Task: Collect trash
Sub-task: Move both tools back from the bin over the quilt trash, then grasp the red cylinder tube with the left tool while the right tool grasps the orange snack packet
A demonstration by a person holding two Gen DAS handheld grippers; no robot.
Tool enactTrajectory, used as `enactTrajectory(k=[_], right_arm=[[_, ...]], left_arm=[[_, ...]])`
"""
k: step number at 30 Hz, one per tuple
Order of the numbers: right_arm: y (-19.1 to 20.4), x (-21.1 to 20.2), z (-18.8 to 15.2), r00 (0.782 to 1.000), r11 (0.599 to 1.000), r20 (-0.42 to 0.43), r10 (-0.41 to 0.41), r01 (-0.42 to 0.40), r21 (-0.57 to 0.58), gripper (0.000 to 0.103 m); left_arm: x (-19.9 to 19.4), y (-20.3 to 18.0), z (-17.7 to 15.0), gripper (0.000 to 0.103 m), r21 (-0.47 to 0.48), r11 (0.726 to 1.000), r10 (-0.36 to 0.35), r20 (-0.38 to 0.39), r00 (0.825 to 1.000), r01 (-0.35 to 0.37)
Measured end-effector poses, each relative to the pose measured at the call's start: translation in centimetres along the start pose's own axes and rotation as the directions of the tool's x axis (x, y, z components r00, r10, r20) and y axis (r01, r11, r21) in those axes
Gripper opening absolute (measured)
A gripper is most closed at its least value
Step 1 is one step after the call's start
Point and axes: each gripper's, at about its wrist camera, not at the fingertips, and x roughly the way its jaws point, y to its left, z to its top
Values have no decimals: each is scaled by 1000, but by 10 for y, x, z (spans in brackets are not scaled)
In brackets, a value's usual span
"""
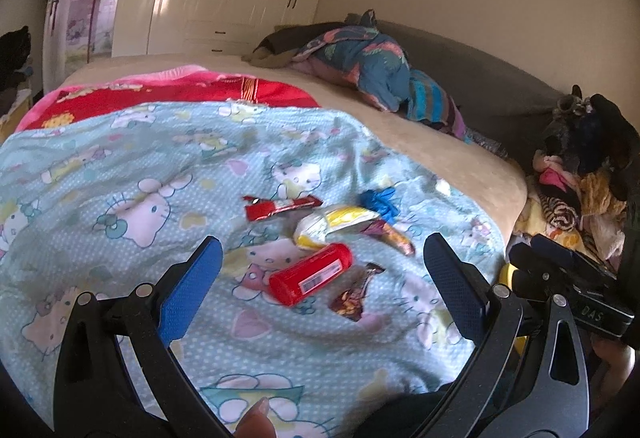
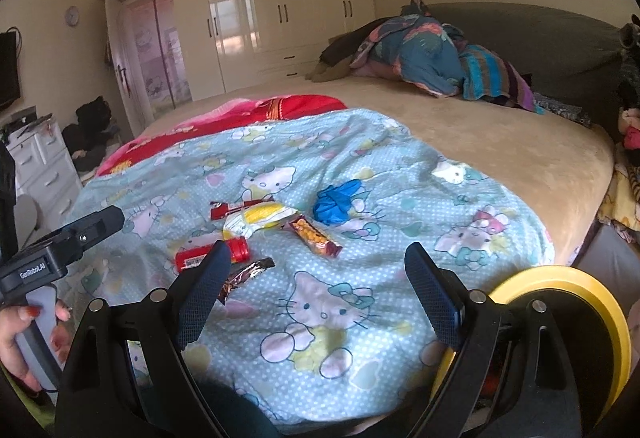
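Trash lies on a light-blue cartoon-cat blanket (image 1: 120,165) on the bed: a red tube (image 1: 310,274), a small dark wrapper (image 1: 356,292), a yellow-white packet (image 1: 336,224), a red wrapper (image 1: 280,205), an orange-brown snack wrapper (image 1: 394,236) and a crumpled blue glove (image 1: 380,199). My left gripper (image 1: 320,274) hovers open just before the red tube, touching nothing. My right gripper (image 2: 316,286) is open over bare blanket, with the dark wrapper (image 2: 244,276) and red tube (image 2: 200,258) beside its left finger. The blue glove (image 2: 338,199) and snack wrapper (image 2: 316,238) lie further ahead.
A yellow-rimmed bin (image 2: 588,314) stands at the bed's near right corner. Piled bedding (image 2: 432,53) sits at the headboard end, loose clothes (image 1: 576,189) beside the bed on the right. White wardrobes (image 2: 280,9) line the far wall. A hand (image 2: 24,338) holds the left gripper's handle.
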Motion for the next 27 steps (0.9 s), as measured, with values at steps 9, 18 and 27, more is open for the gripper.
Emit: enactTrajectory(k=[9, 18, 27], right_arm=[[4, 42, -3, 999, 1000, -44, 4, -5, -17, 86], [-6, 99, -1, 992, 1000, -122, -20, 17, -25, 80], [-6, 154, 8, 982, 1000, -191, -4, 1, -18, 72]], left_arm=[[27, 15, -14, 91, 4, 1000, 8, -81, 997, -8], [63, 25, -25, 78, -33, 999, -12, -169, 986, 7], [88, 37, -29, 68, -67, 997, -37, -212, 977, 23]])
